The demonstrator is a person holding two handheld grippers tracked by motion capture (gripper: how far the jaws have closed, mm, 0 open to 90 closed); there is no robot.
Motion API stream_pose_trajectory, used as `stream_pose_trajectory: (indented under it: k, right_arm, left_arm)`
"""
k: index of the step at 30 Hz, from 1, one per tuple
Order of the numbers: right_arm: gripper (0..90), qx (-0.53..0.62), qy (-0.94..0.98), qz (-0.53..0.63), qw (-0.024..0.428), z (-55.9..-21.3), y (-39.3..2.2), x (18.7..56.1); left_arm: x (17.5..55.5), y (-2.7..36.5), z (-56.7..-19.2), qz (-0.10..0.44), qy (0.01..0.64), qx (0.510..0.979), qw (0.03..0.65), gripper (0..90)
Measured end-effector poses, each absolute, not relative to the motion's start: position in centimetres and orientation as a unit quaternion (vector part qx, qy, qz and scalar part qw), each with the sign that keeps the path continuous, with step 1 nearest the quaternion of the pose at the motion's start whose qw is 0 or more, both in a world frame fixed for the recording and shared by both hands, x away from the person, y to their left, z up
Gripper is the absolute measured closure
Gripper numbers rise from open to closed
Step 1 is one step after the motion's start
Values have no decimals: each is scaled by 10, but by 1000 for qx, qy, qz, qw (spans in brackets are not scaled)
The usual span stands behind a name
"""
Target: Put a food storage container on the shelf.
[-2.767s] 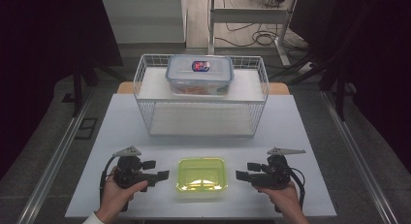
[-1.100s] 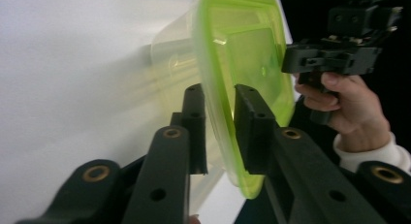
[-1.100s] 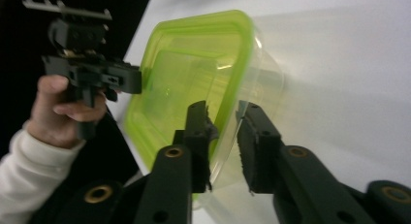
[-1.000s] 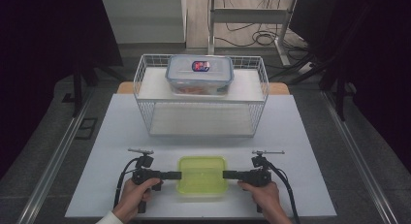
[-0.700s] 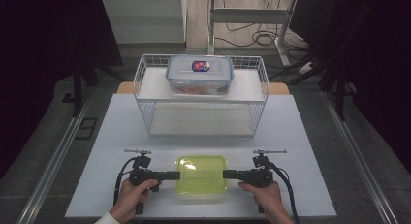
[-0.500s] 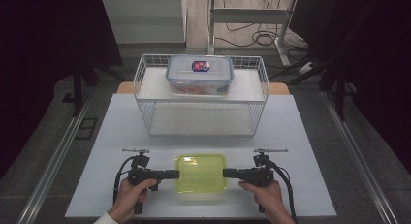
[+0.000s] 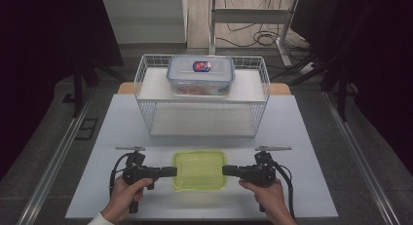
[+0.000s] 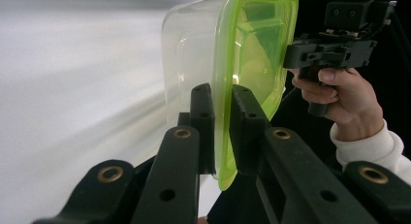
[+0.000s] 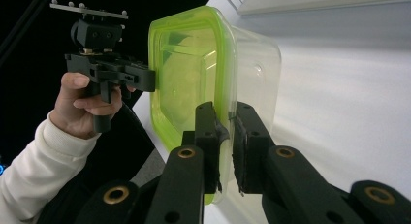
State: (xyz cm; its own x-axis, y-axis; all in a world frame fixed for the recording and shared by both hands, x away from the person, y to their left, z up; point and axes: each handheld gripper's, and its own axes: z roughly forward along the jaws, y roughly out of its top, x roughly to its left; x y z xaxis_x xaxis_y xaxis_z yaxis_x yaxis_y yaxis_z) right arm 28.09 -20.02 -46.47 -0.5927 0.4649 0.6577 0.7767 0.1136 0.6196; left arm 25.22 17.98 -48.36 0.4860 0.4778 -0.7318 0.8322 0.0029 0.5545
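A clear food box with a lime-green lid (image 7: 199, 169) hangs a little above the white table (image 7: 122, 127) near its front edge. My left gripper (image 7: 173, 171) is shut on the lid's left rim, and my right gripper (image 7: 225, 170) is shut on the right rim. In the left gripper view the green lid edge (image 8: 224, 136) is pinched between the two black jaws of my left gripper (image 8: 222, 117), with the other hand and its gripper beyond. The right gripper view shows my right gripper (image 9: 225, 127) clamped on the green-lidded box (image 9: 194, 78) the same way.
A white wire basket (image 7: 146, 108) stands at the back middle of the table. A clear box with a grey-blue lid and a red-blue label (image 7: 200, 75) rests on the basket's top shelf. Dark floor and table rails run along both sides.
Both grippers came in from the sides and closed on the green-lidded box. Over the last second they have lifted it slightly off the table.
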Motion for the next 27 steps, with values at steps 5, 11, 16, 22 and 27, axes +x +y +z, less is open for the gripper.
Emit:
stream_pose_trajectory:
  k: [5,11,16,22,27]
  right_arm:
    - [816,-421,-731,-516,148,-459,-199,280]
    - [817,-418,-734,-516,140,-453,-199,282]
    - [817,-411,-734,-524,137,-446,-199,283]
    - [817,-411,-733,-526,132,-440,-199,287]
    - [817,-408,-731,-533,124,-429,-199,292]
  left_arm:
    - [253,181,-478,-165,473,688,526,814]
    - [255,181,-474,-165,473,686,528,814]
    - [258,182,-467,-163,468,686,533,814]
    - [265,182,-462,-165,469,684,534,814]
    - [272,182,-450,-162,465,685,537,814]
